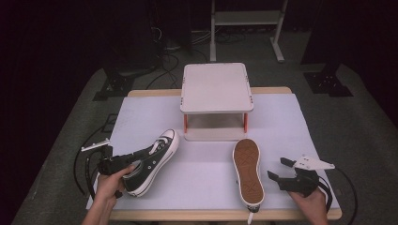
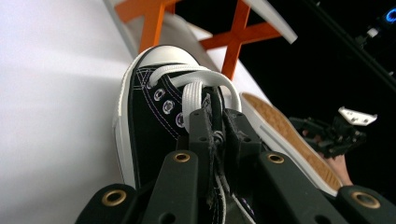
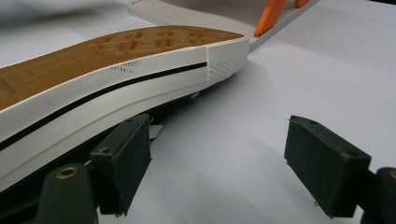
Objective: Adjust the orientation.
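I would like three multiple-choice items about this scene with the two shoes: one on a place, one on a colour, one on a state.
1. Where does the sole-up shoe lie?
A. on the stand
B. on the table right of the black shoe
C. on the floor

2. What colour are the stand's legs?
A. orange
B. blue
C. grey

3. How is the left hand-held gripper?
A. open above the stand
B. shut on nothing
C. shut on the black shoe

Answers:
1 B: the high view shows it on the white table, right of the black shoe.
2 A: orange legs show under the stand.
3 C: the left hand-held gripper has its jaws pinching the shoe's opening edge.
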The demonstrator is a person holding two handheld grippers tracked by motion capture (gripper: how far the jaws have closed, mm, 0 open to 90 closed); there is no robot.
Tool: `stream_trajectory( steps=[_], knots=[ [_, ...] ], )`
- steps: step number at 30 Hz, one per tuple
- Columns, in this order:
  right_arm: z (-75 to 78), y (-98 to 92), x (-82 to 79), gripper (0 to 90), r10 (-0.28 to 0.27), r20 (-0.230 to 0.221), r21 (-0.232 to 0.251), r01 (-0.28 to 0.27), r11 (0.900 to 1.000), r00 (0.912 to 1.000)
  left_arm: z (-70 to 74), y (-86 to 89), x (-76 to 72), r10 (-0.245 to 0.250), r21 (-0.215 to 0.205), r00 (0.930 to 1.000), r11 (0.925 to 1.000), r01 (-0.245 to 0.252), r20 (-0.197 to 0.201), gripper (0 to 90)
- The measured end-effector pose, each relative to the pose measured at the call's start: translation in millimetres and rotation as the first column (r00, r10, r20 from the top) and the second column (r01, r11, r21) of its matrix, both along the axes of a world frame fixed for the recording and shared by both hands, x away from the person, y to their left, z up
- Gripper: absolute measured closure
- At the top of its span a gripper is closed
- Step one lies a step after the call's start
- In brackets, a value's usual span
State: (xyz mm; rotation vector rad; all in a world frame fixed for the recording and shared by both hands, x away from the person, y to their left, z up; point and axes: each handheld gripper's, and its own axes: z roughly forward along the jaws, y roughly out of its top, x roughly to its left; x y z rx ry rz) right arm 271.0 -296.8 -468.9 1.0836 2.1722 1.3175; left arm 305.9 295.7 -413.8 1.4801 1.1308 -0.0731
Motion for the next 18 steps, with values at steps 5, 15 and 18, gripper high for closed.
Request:
stream_trajectory(
  steps=[5,15,18],
  knots=[
    [0.0,-0.4,0.1,21.8,-0.004,-0.001,0.002,0.004,1.0,1.0,21.1,3.4,-1.0,0.026,-0.018,0.9983,0.9995,-0.026,0.051,82.3],
    [0.0,-1.0,0.0,21.8,-0.007,0.001,0.002,0.007,1.0,1.0,69.0,3.8,9.4,0.108,-0.052,0.9807,0.9935,-0.101,0.163,82.4],
    [0.1,-1.4,0.0,21.8,-0.007,0.004,0.0,0.007,1.0,1.0,82.5,-2.2,18.9,0.121,-0.064,0.9754,0.9917,-0.111,0.184,82.4]
  ],
)
